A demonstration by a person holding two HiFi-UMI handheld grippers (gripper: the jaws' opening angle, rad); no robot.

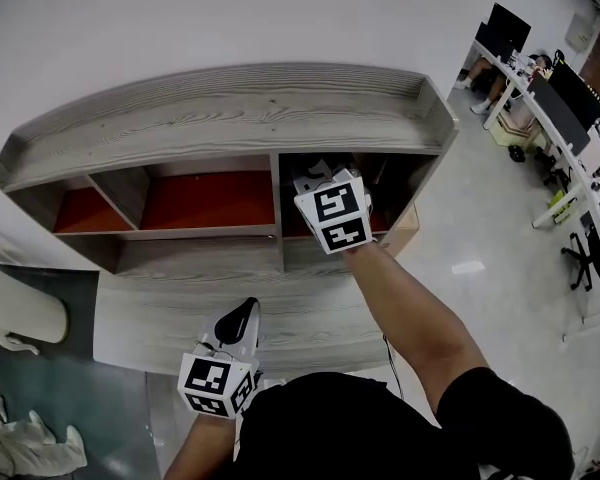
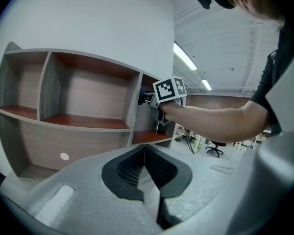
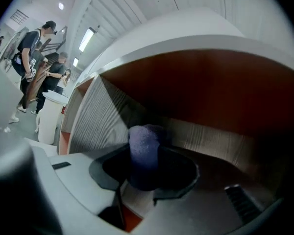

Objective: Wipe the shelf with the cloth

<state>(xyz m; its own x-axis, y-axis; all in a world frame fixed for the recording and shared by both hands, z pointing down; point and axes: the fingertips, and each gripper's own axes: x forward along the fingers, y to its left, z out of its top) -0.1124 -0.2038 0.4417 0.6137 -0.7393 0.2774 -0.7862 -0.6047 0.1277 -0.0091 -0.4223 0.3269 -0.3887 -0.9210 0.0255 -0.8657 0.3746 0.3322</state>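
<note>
nearest the person, the left gripper (image 2: 145,153) hangs low in front of the shelf (image 1: 230,118), its jaws closed on each other with nothing between them. further in, the right gripper (image 3: 147,170) reaches past the front edge of the shelf's right-hand compartment (image 1: 392,183) – the one lined in red-brown – and its jaws are clamped on a bunched purple-blue cloth (image 3: 143,143), which sticks up beyond the jaw tips as a rounded wad. whether that wad touches the compartment's floor or back wall cannot be told.

the cloth looks soft, light and limp, so it should fold under pressure and drag rather than slide; gripping it at a gathered bunch with a pad of fabric left proud, as here, seems the sensible hold. a loose corner would likely slip out of the jaws.

no brand or label can be read – the only print is the black square markers on each gripper's cube (image 1: 332,213). beyond the shelf's right end stand desks with monitors (image 1: 540,78).
</note>
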